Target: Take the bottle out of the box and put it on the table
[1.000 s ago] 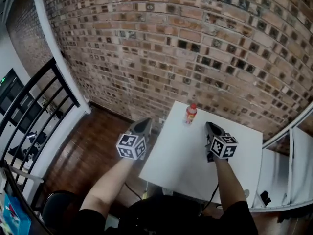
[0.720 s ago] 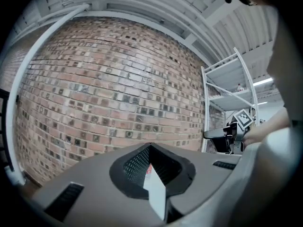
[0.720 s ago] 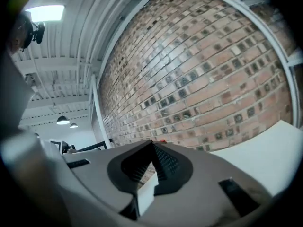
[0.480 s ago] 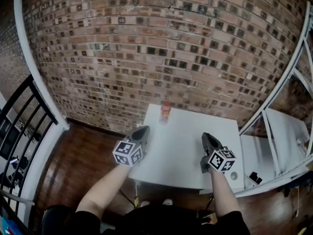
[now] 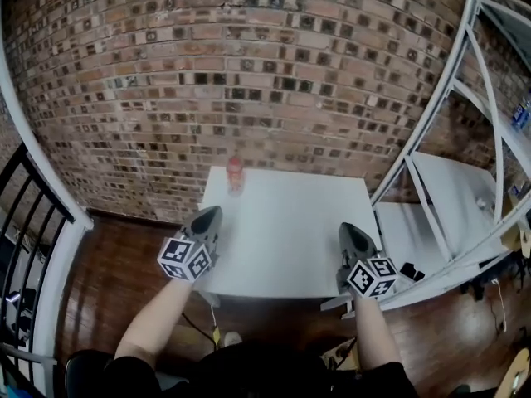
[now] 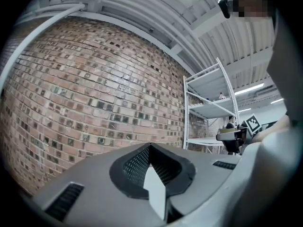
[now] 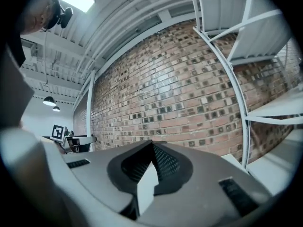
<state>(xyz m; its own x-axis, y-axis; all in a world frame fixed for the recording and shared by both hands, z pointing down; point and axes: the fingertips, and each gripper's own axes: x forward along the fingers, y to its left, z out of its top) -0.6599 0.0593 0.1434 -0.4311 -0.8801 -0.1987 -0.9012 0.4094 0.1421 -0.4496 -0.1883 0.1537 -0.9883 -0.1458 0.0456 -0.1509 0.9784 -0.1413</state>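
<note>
Now | left gripper (image 5: 208, 215): fingers together, empty | right gripper (image 5: 352, 232): fingers together, empty | bottle (image 5: 235, 175) upright on table (image 5: 290, 239)

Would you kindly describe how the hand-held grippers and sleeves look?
The left hand-held gripper and right hand-held gripper are grey tapered shells with dark ribbed pads; each carries a cube of black-and-white square markers. The sleeves are black and short.
</note>
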